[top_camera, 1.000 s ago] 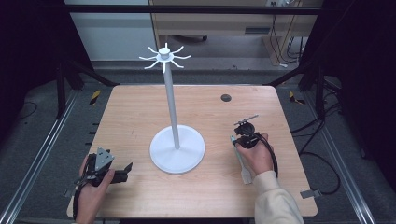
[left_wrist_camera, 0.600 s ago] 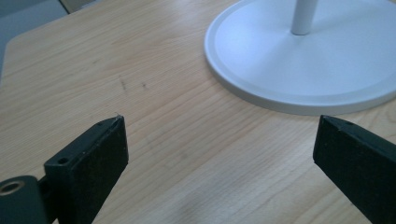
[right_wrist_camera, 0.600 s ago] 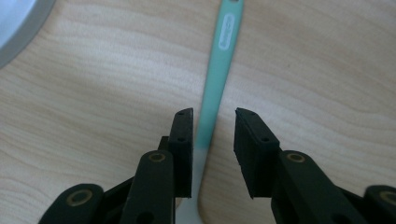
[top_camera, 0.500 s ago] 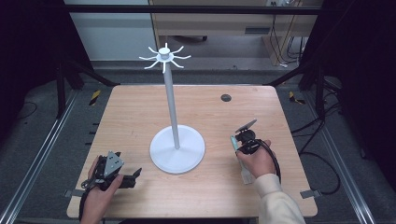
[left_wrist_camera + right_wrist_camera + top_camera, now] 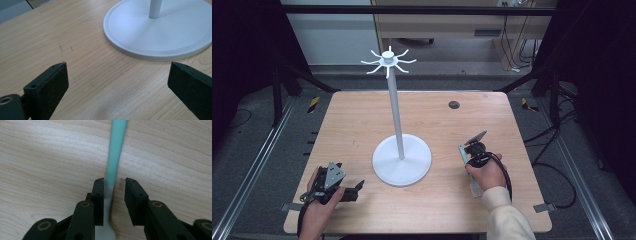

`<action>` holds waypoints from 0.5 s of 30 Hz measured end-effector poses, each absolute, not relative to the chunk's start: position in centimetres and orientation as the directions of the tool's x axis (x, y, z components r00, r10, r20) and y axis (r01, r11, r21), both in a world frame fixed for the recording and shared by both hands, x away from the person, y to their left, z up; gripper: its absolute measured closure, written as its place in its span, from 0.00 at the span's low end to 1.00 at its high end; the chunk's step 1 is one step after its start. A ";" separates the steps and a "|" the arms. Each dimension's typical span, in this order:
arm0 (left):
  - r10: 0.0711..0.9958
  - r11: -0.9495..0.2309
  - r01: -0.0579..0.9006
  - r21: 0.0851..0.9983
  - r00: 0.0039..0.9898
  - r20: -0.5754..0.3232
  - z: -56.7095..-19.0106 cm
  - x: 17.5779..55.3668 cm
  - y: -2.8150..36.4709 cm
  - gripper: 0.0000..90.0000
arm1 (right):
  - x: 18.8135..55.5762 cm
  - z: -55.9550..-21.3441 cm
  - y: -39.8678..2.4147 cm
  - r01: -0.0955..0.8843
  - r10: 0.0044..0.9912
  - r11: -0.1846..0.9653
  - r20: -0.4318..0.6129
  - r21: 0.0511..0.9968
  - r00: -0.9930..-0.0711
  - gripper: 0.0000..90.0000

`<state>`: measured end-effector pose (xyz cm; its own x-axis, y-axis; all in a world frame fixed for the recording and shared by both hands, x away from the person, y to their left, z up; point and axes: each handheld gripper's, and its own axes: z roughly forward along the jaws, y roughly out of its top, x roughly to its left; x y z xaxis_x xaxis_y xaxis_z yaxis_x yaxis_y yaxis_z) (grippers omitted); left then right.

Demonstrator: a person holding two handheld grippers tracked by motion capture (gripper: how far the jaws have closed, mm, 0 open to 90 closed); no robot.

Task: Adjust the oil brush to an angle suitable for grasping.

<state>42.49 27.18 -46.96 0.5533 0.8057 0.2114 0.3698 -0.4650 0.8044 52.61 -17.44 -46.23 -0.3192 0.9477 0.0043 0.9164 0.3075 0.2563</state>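
While the stand (image 5: 401,159) stays put, the left gripper (image 5: 354,189) has edged rightward.

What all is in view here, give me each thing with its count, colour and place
Table: one, light wood, centre of the high view.
Stand: one, white, round base mid-table with a tall pole and curved hooks on top.
Round plug: one, dark, far right part of the table.
Strip: one, mint green with a pale lower end, lying on the table between the right gripper's jaws.
Left gripper: one, black, near left of the table, jaws wide apart.
Right gripper: one, black, right of the stand's base, jaws apart around the strip.
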 end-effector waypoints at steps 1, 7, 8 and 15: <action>0.805 -0.466 0.370 0.804 0.555 0.212 -47.0 42.5 27.2 0.03 | 52.6 -46.3 -17.4 0.916 0.947 0.309 0.005 0.255 -0.321 0.78; 0.803 -0.466 0.369 0.804 0.558 0.209 -47.0 42.5 27.2 0.03 | 52.7 -46.5 -17.2 0.918 0.945 0.319 -0.002 0.237 -0.328 0.80; 0.803 -0.466 0.368 0.804 0.559 0.210 -47.0 42.5 27.2 0.03 | 52.7 -46.5 -17.2 0.918 0.945 0.319 -0.002 0.237 -0.328 0.80; 0.802 -0.467 0.368 0.804 0.559 0.209 -47.0 42.5 27.2 0.03 | 52.9 -46.5 -16.9 0.920 0.945 0.319 0.000 0.227 -0.327 0.83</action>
<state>42.48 27.17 -46.96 0.5594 0.8021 0.2092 0.3682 -0.4666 0.8042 52.88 -16.91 -46.52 -0.3274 0.9449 0.0003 0.9202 0.3187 0.2273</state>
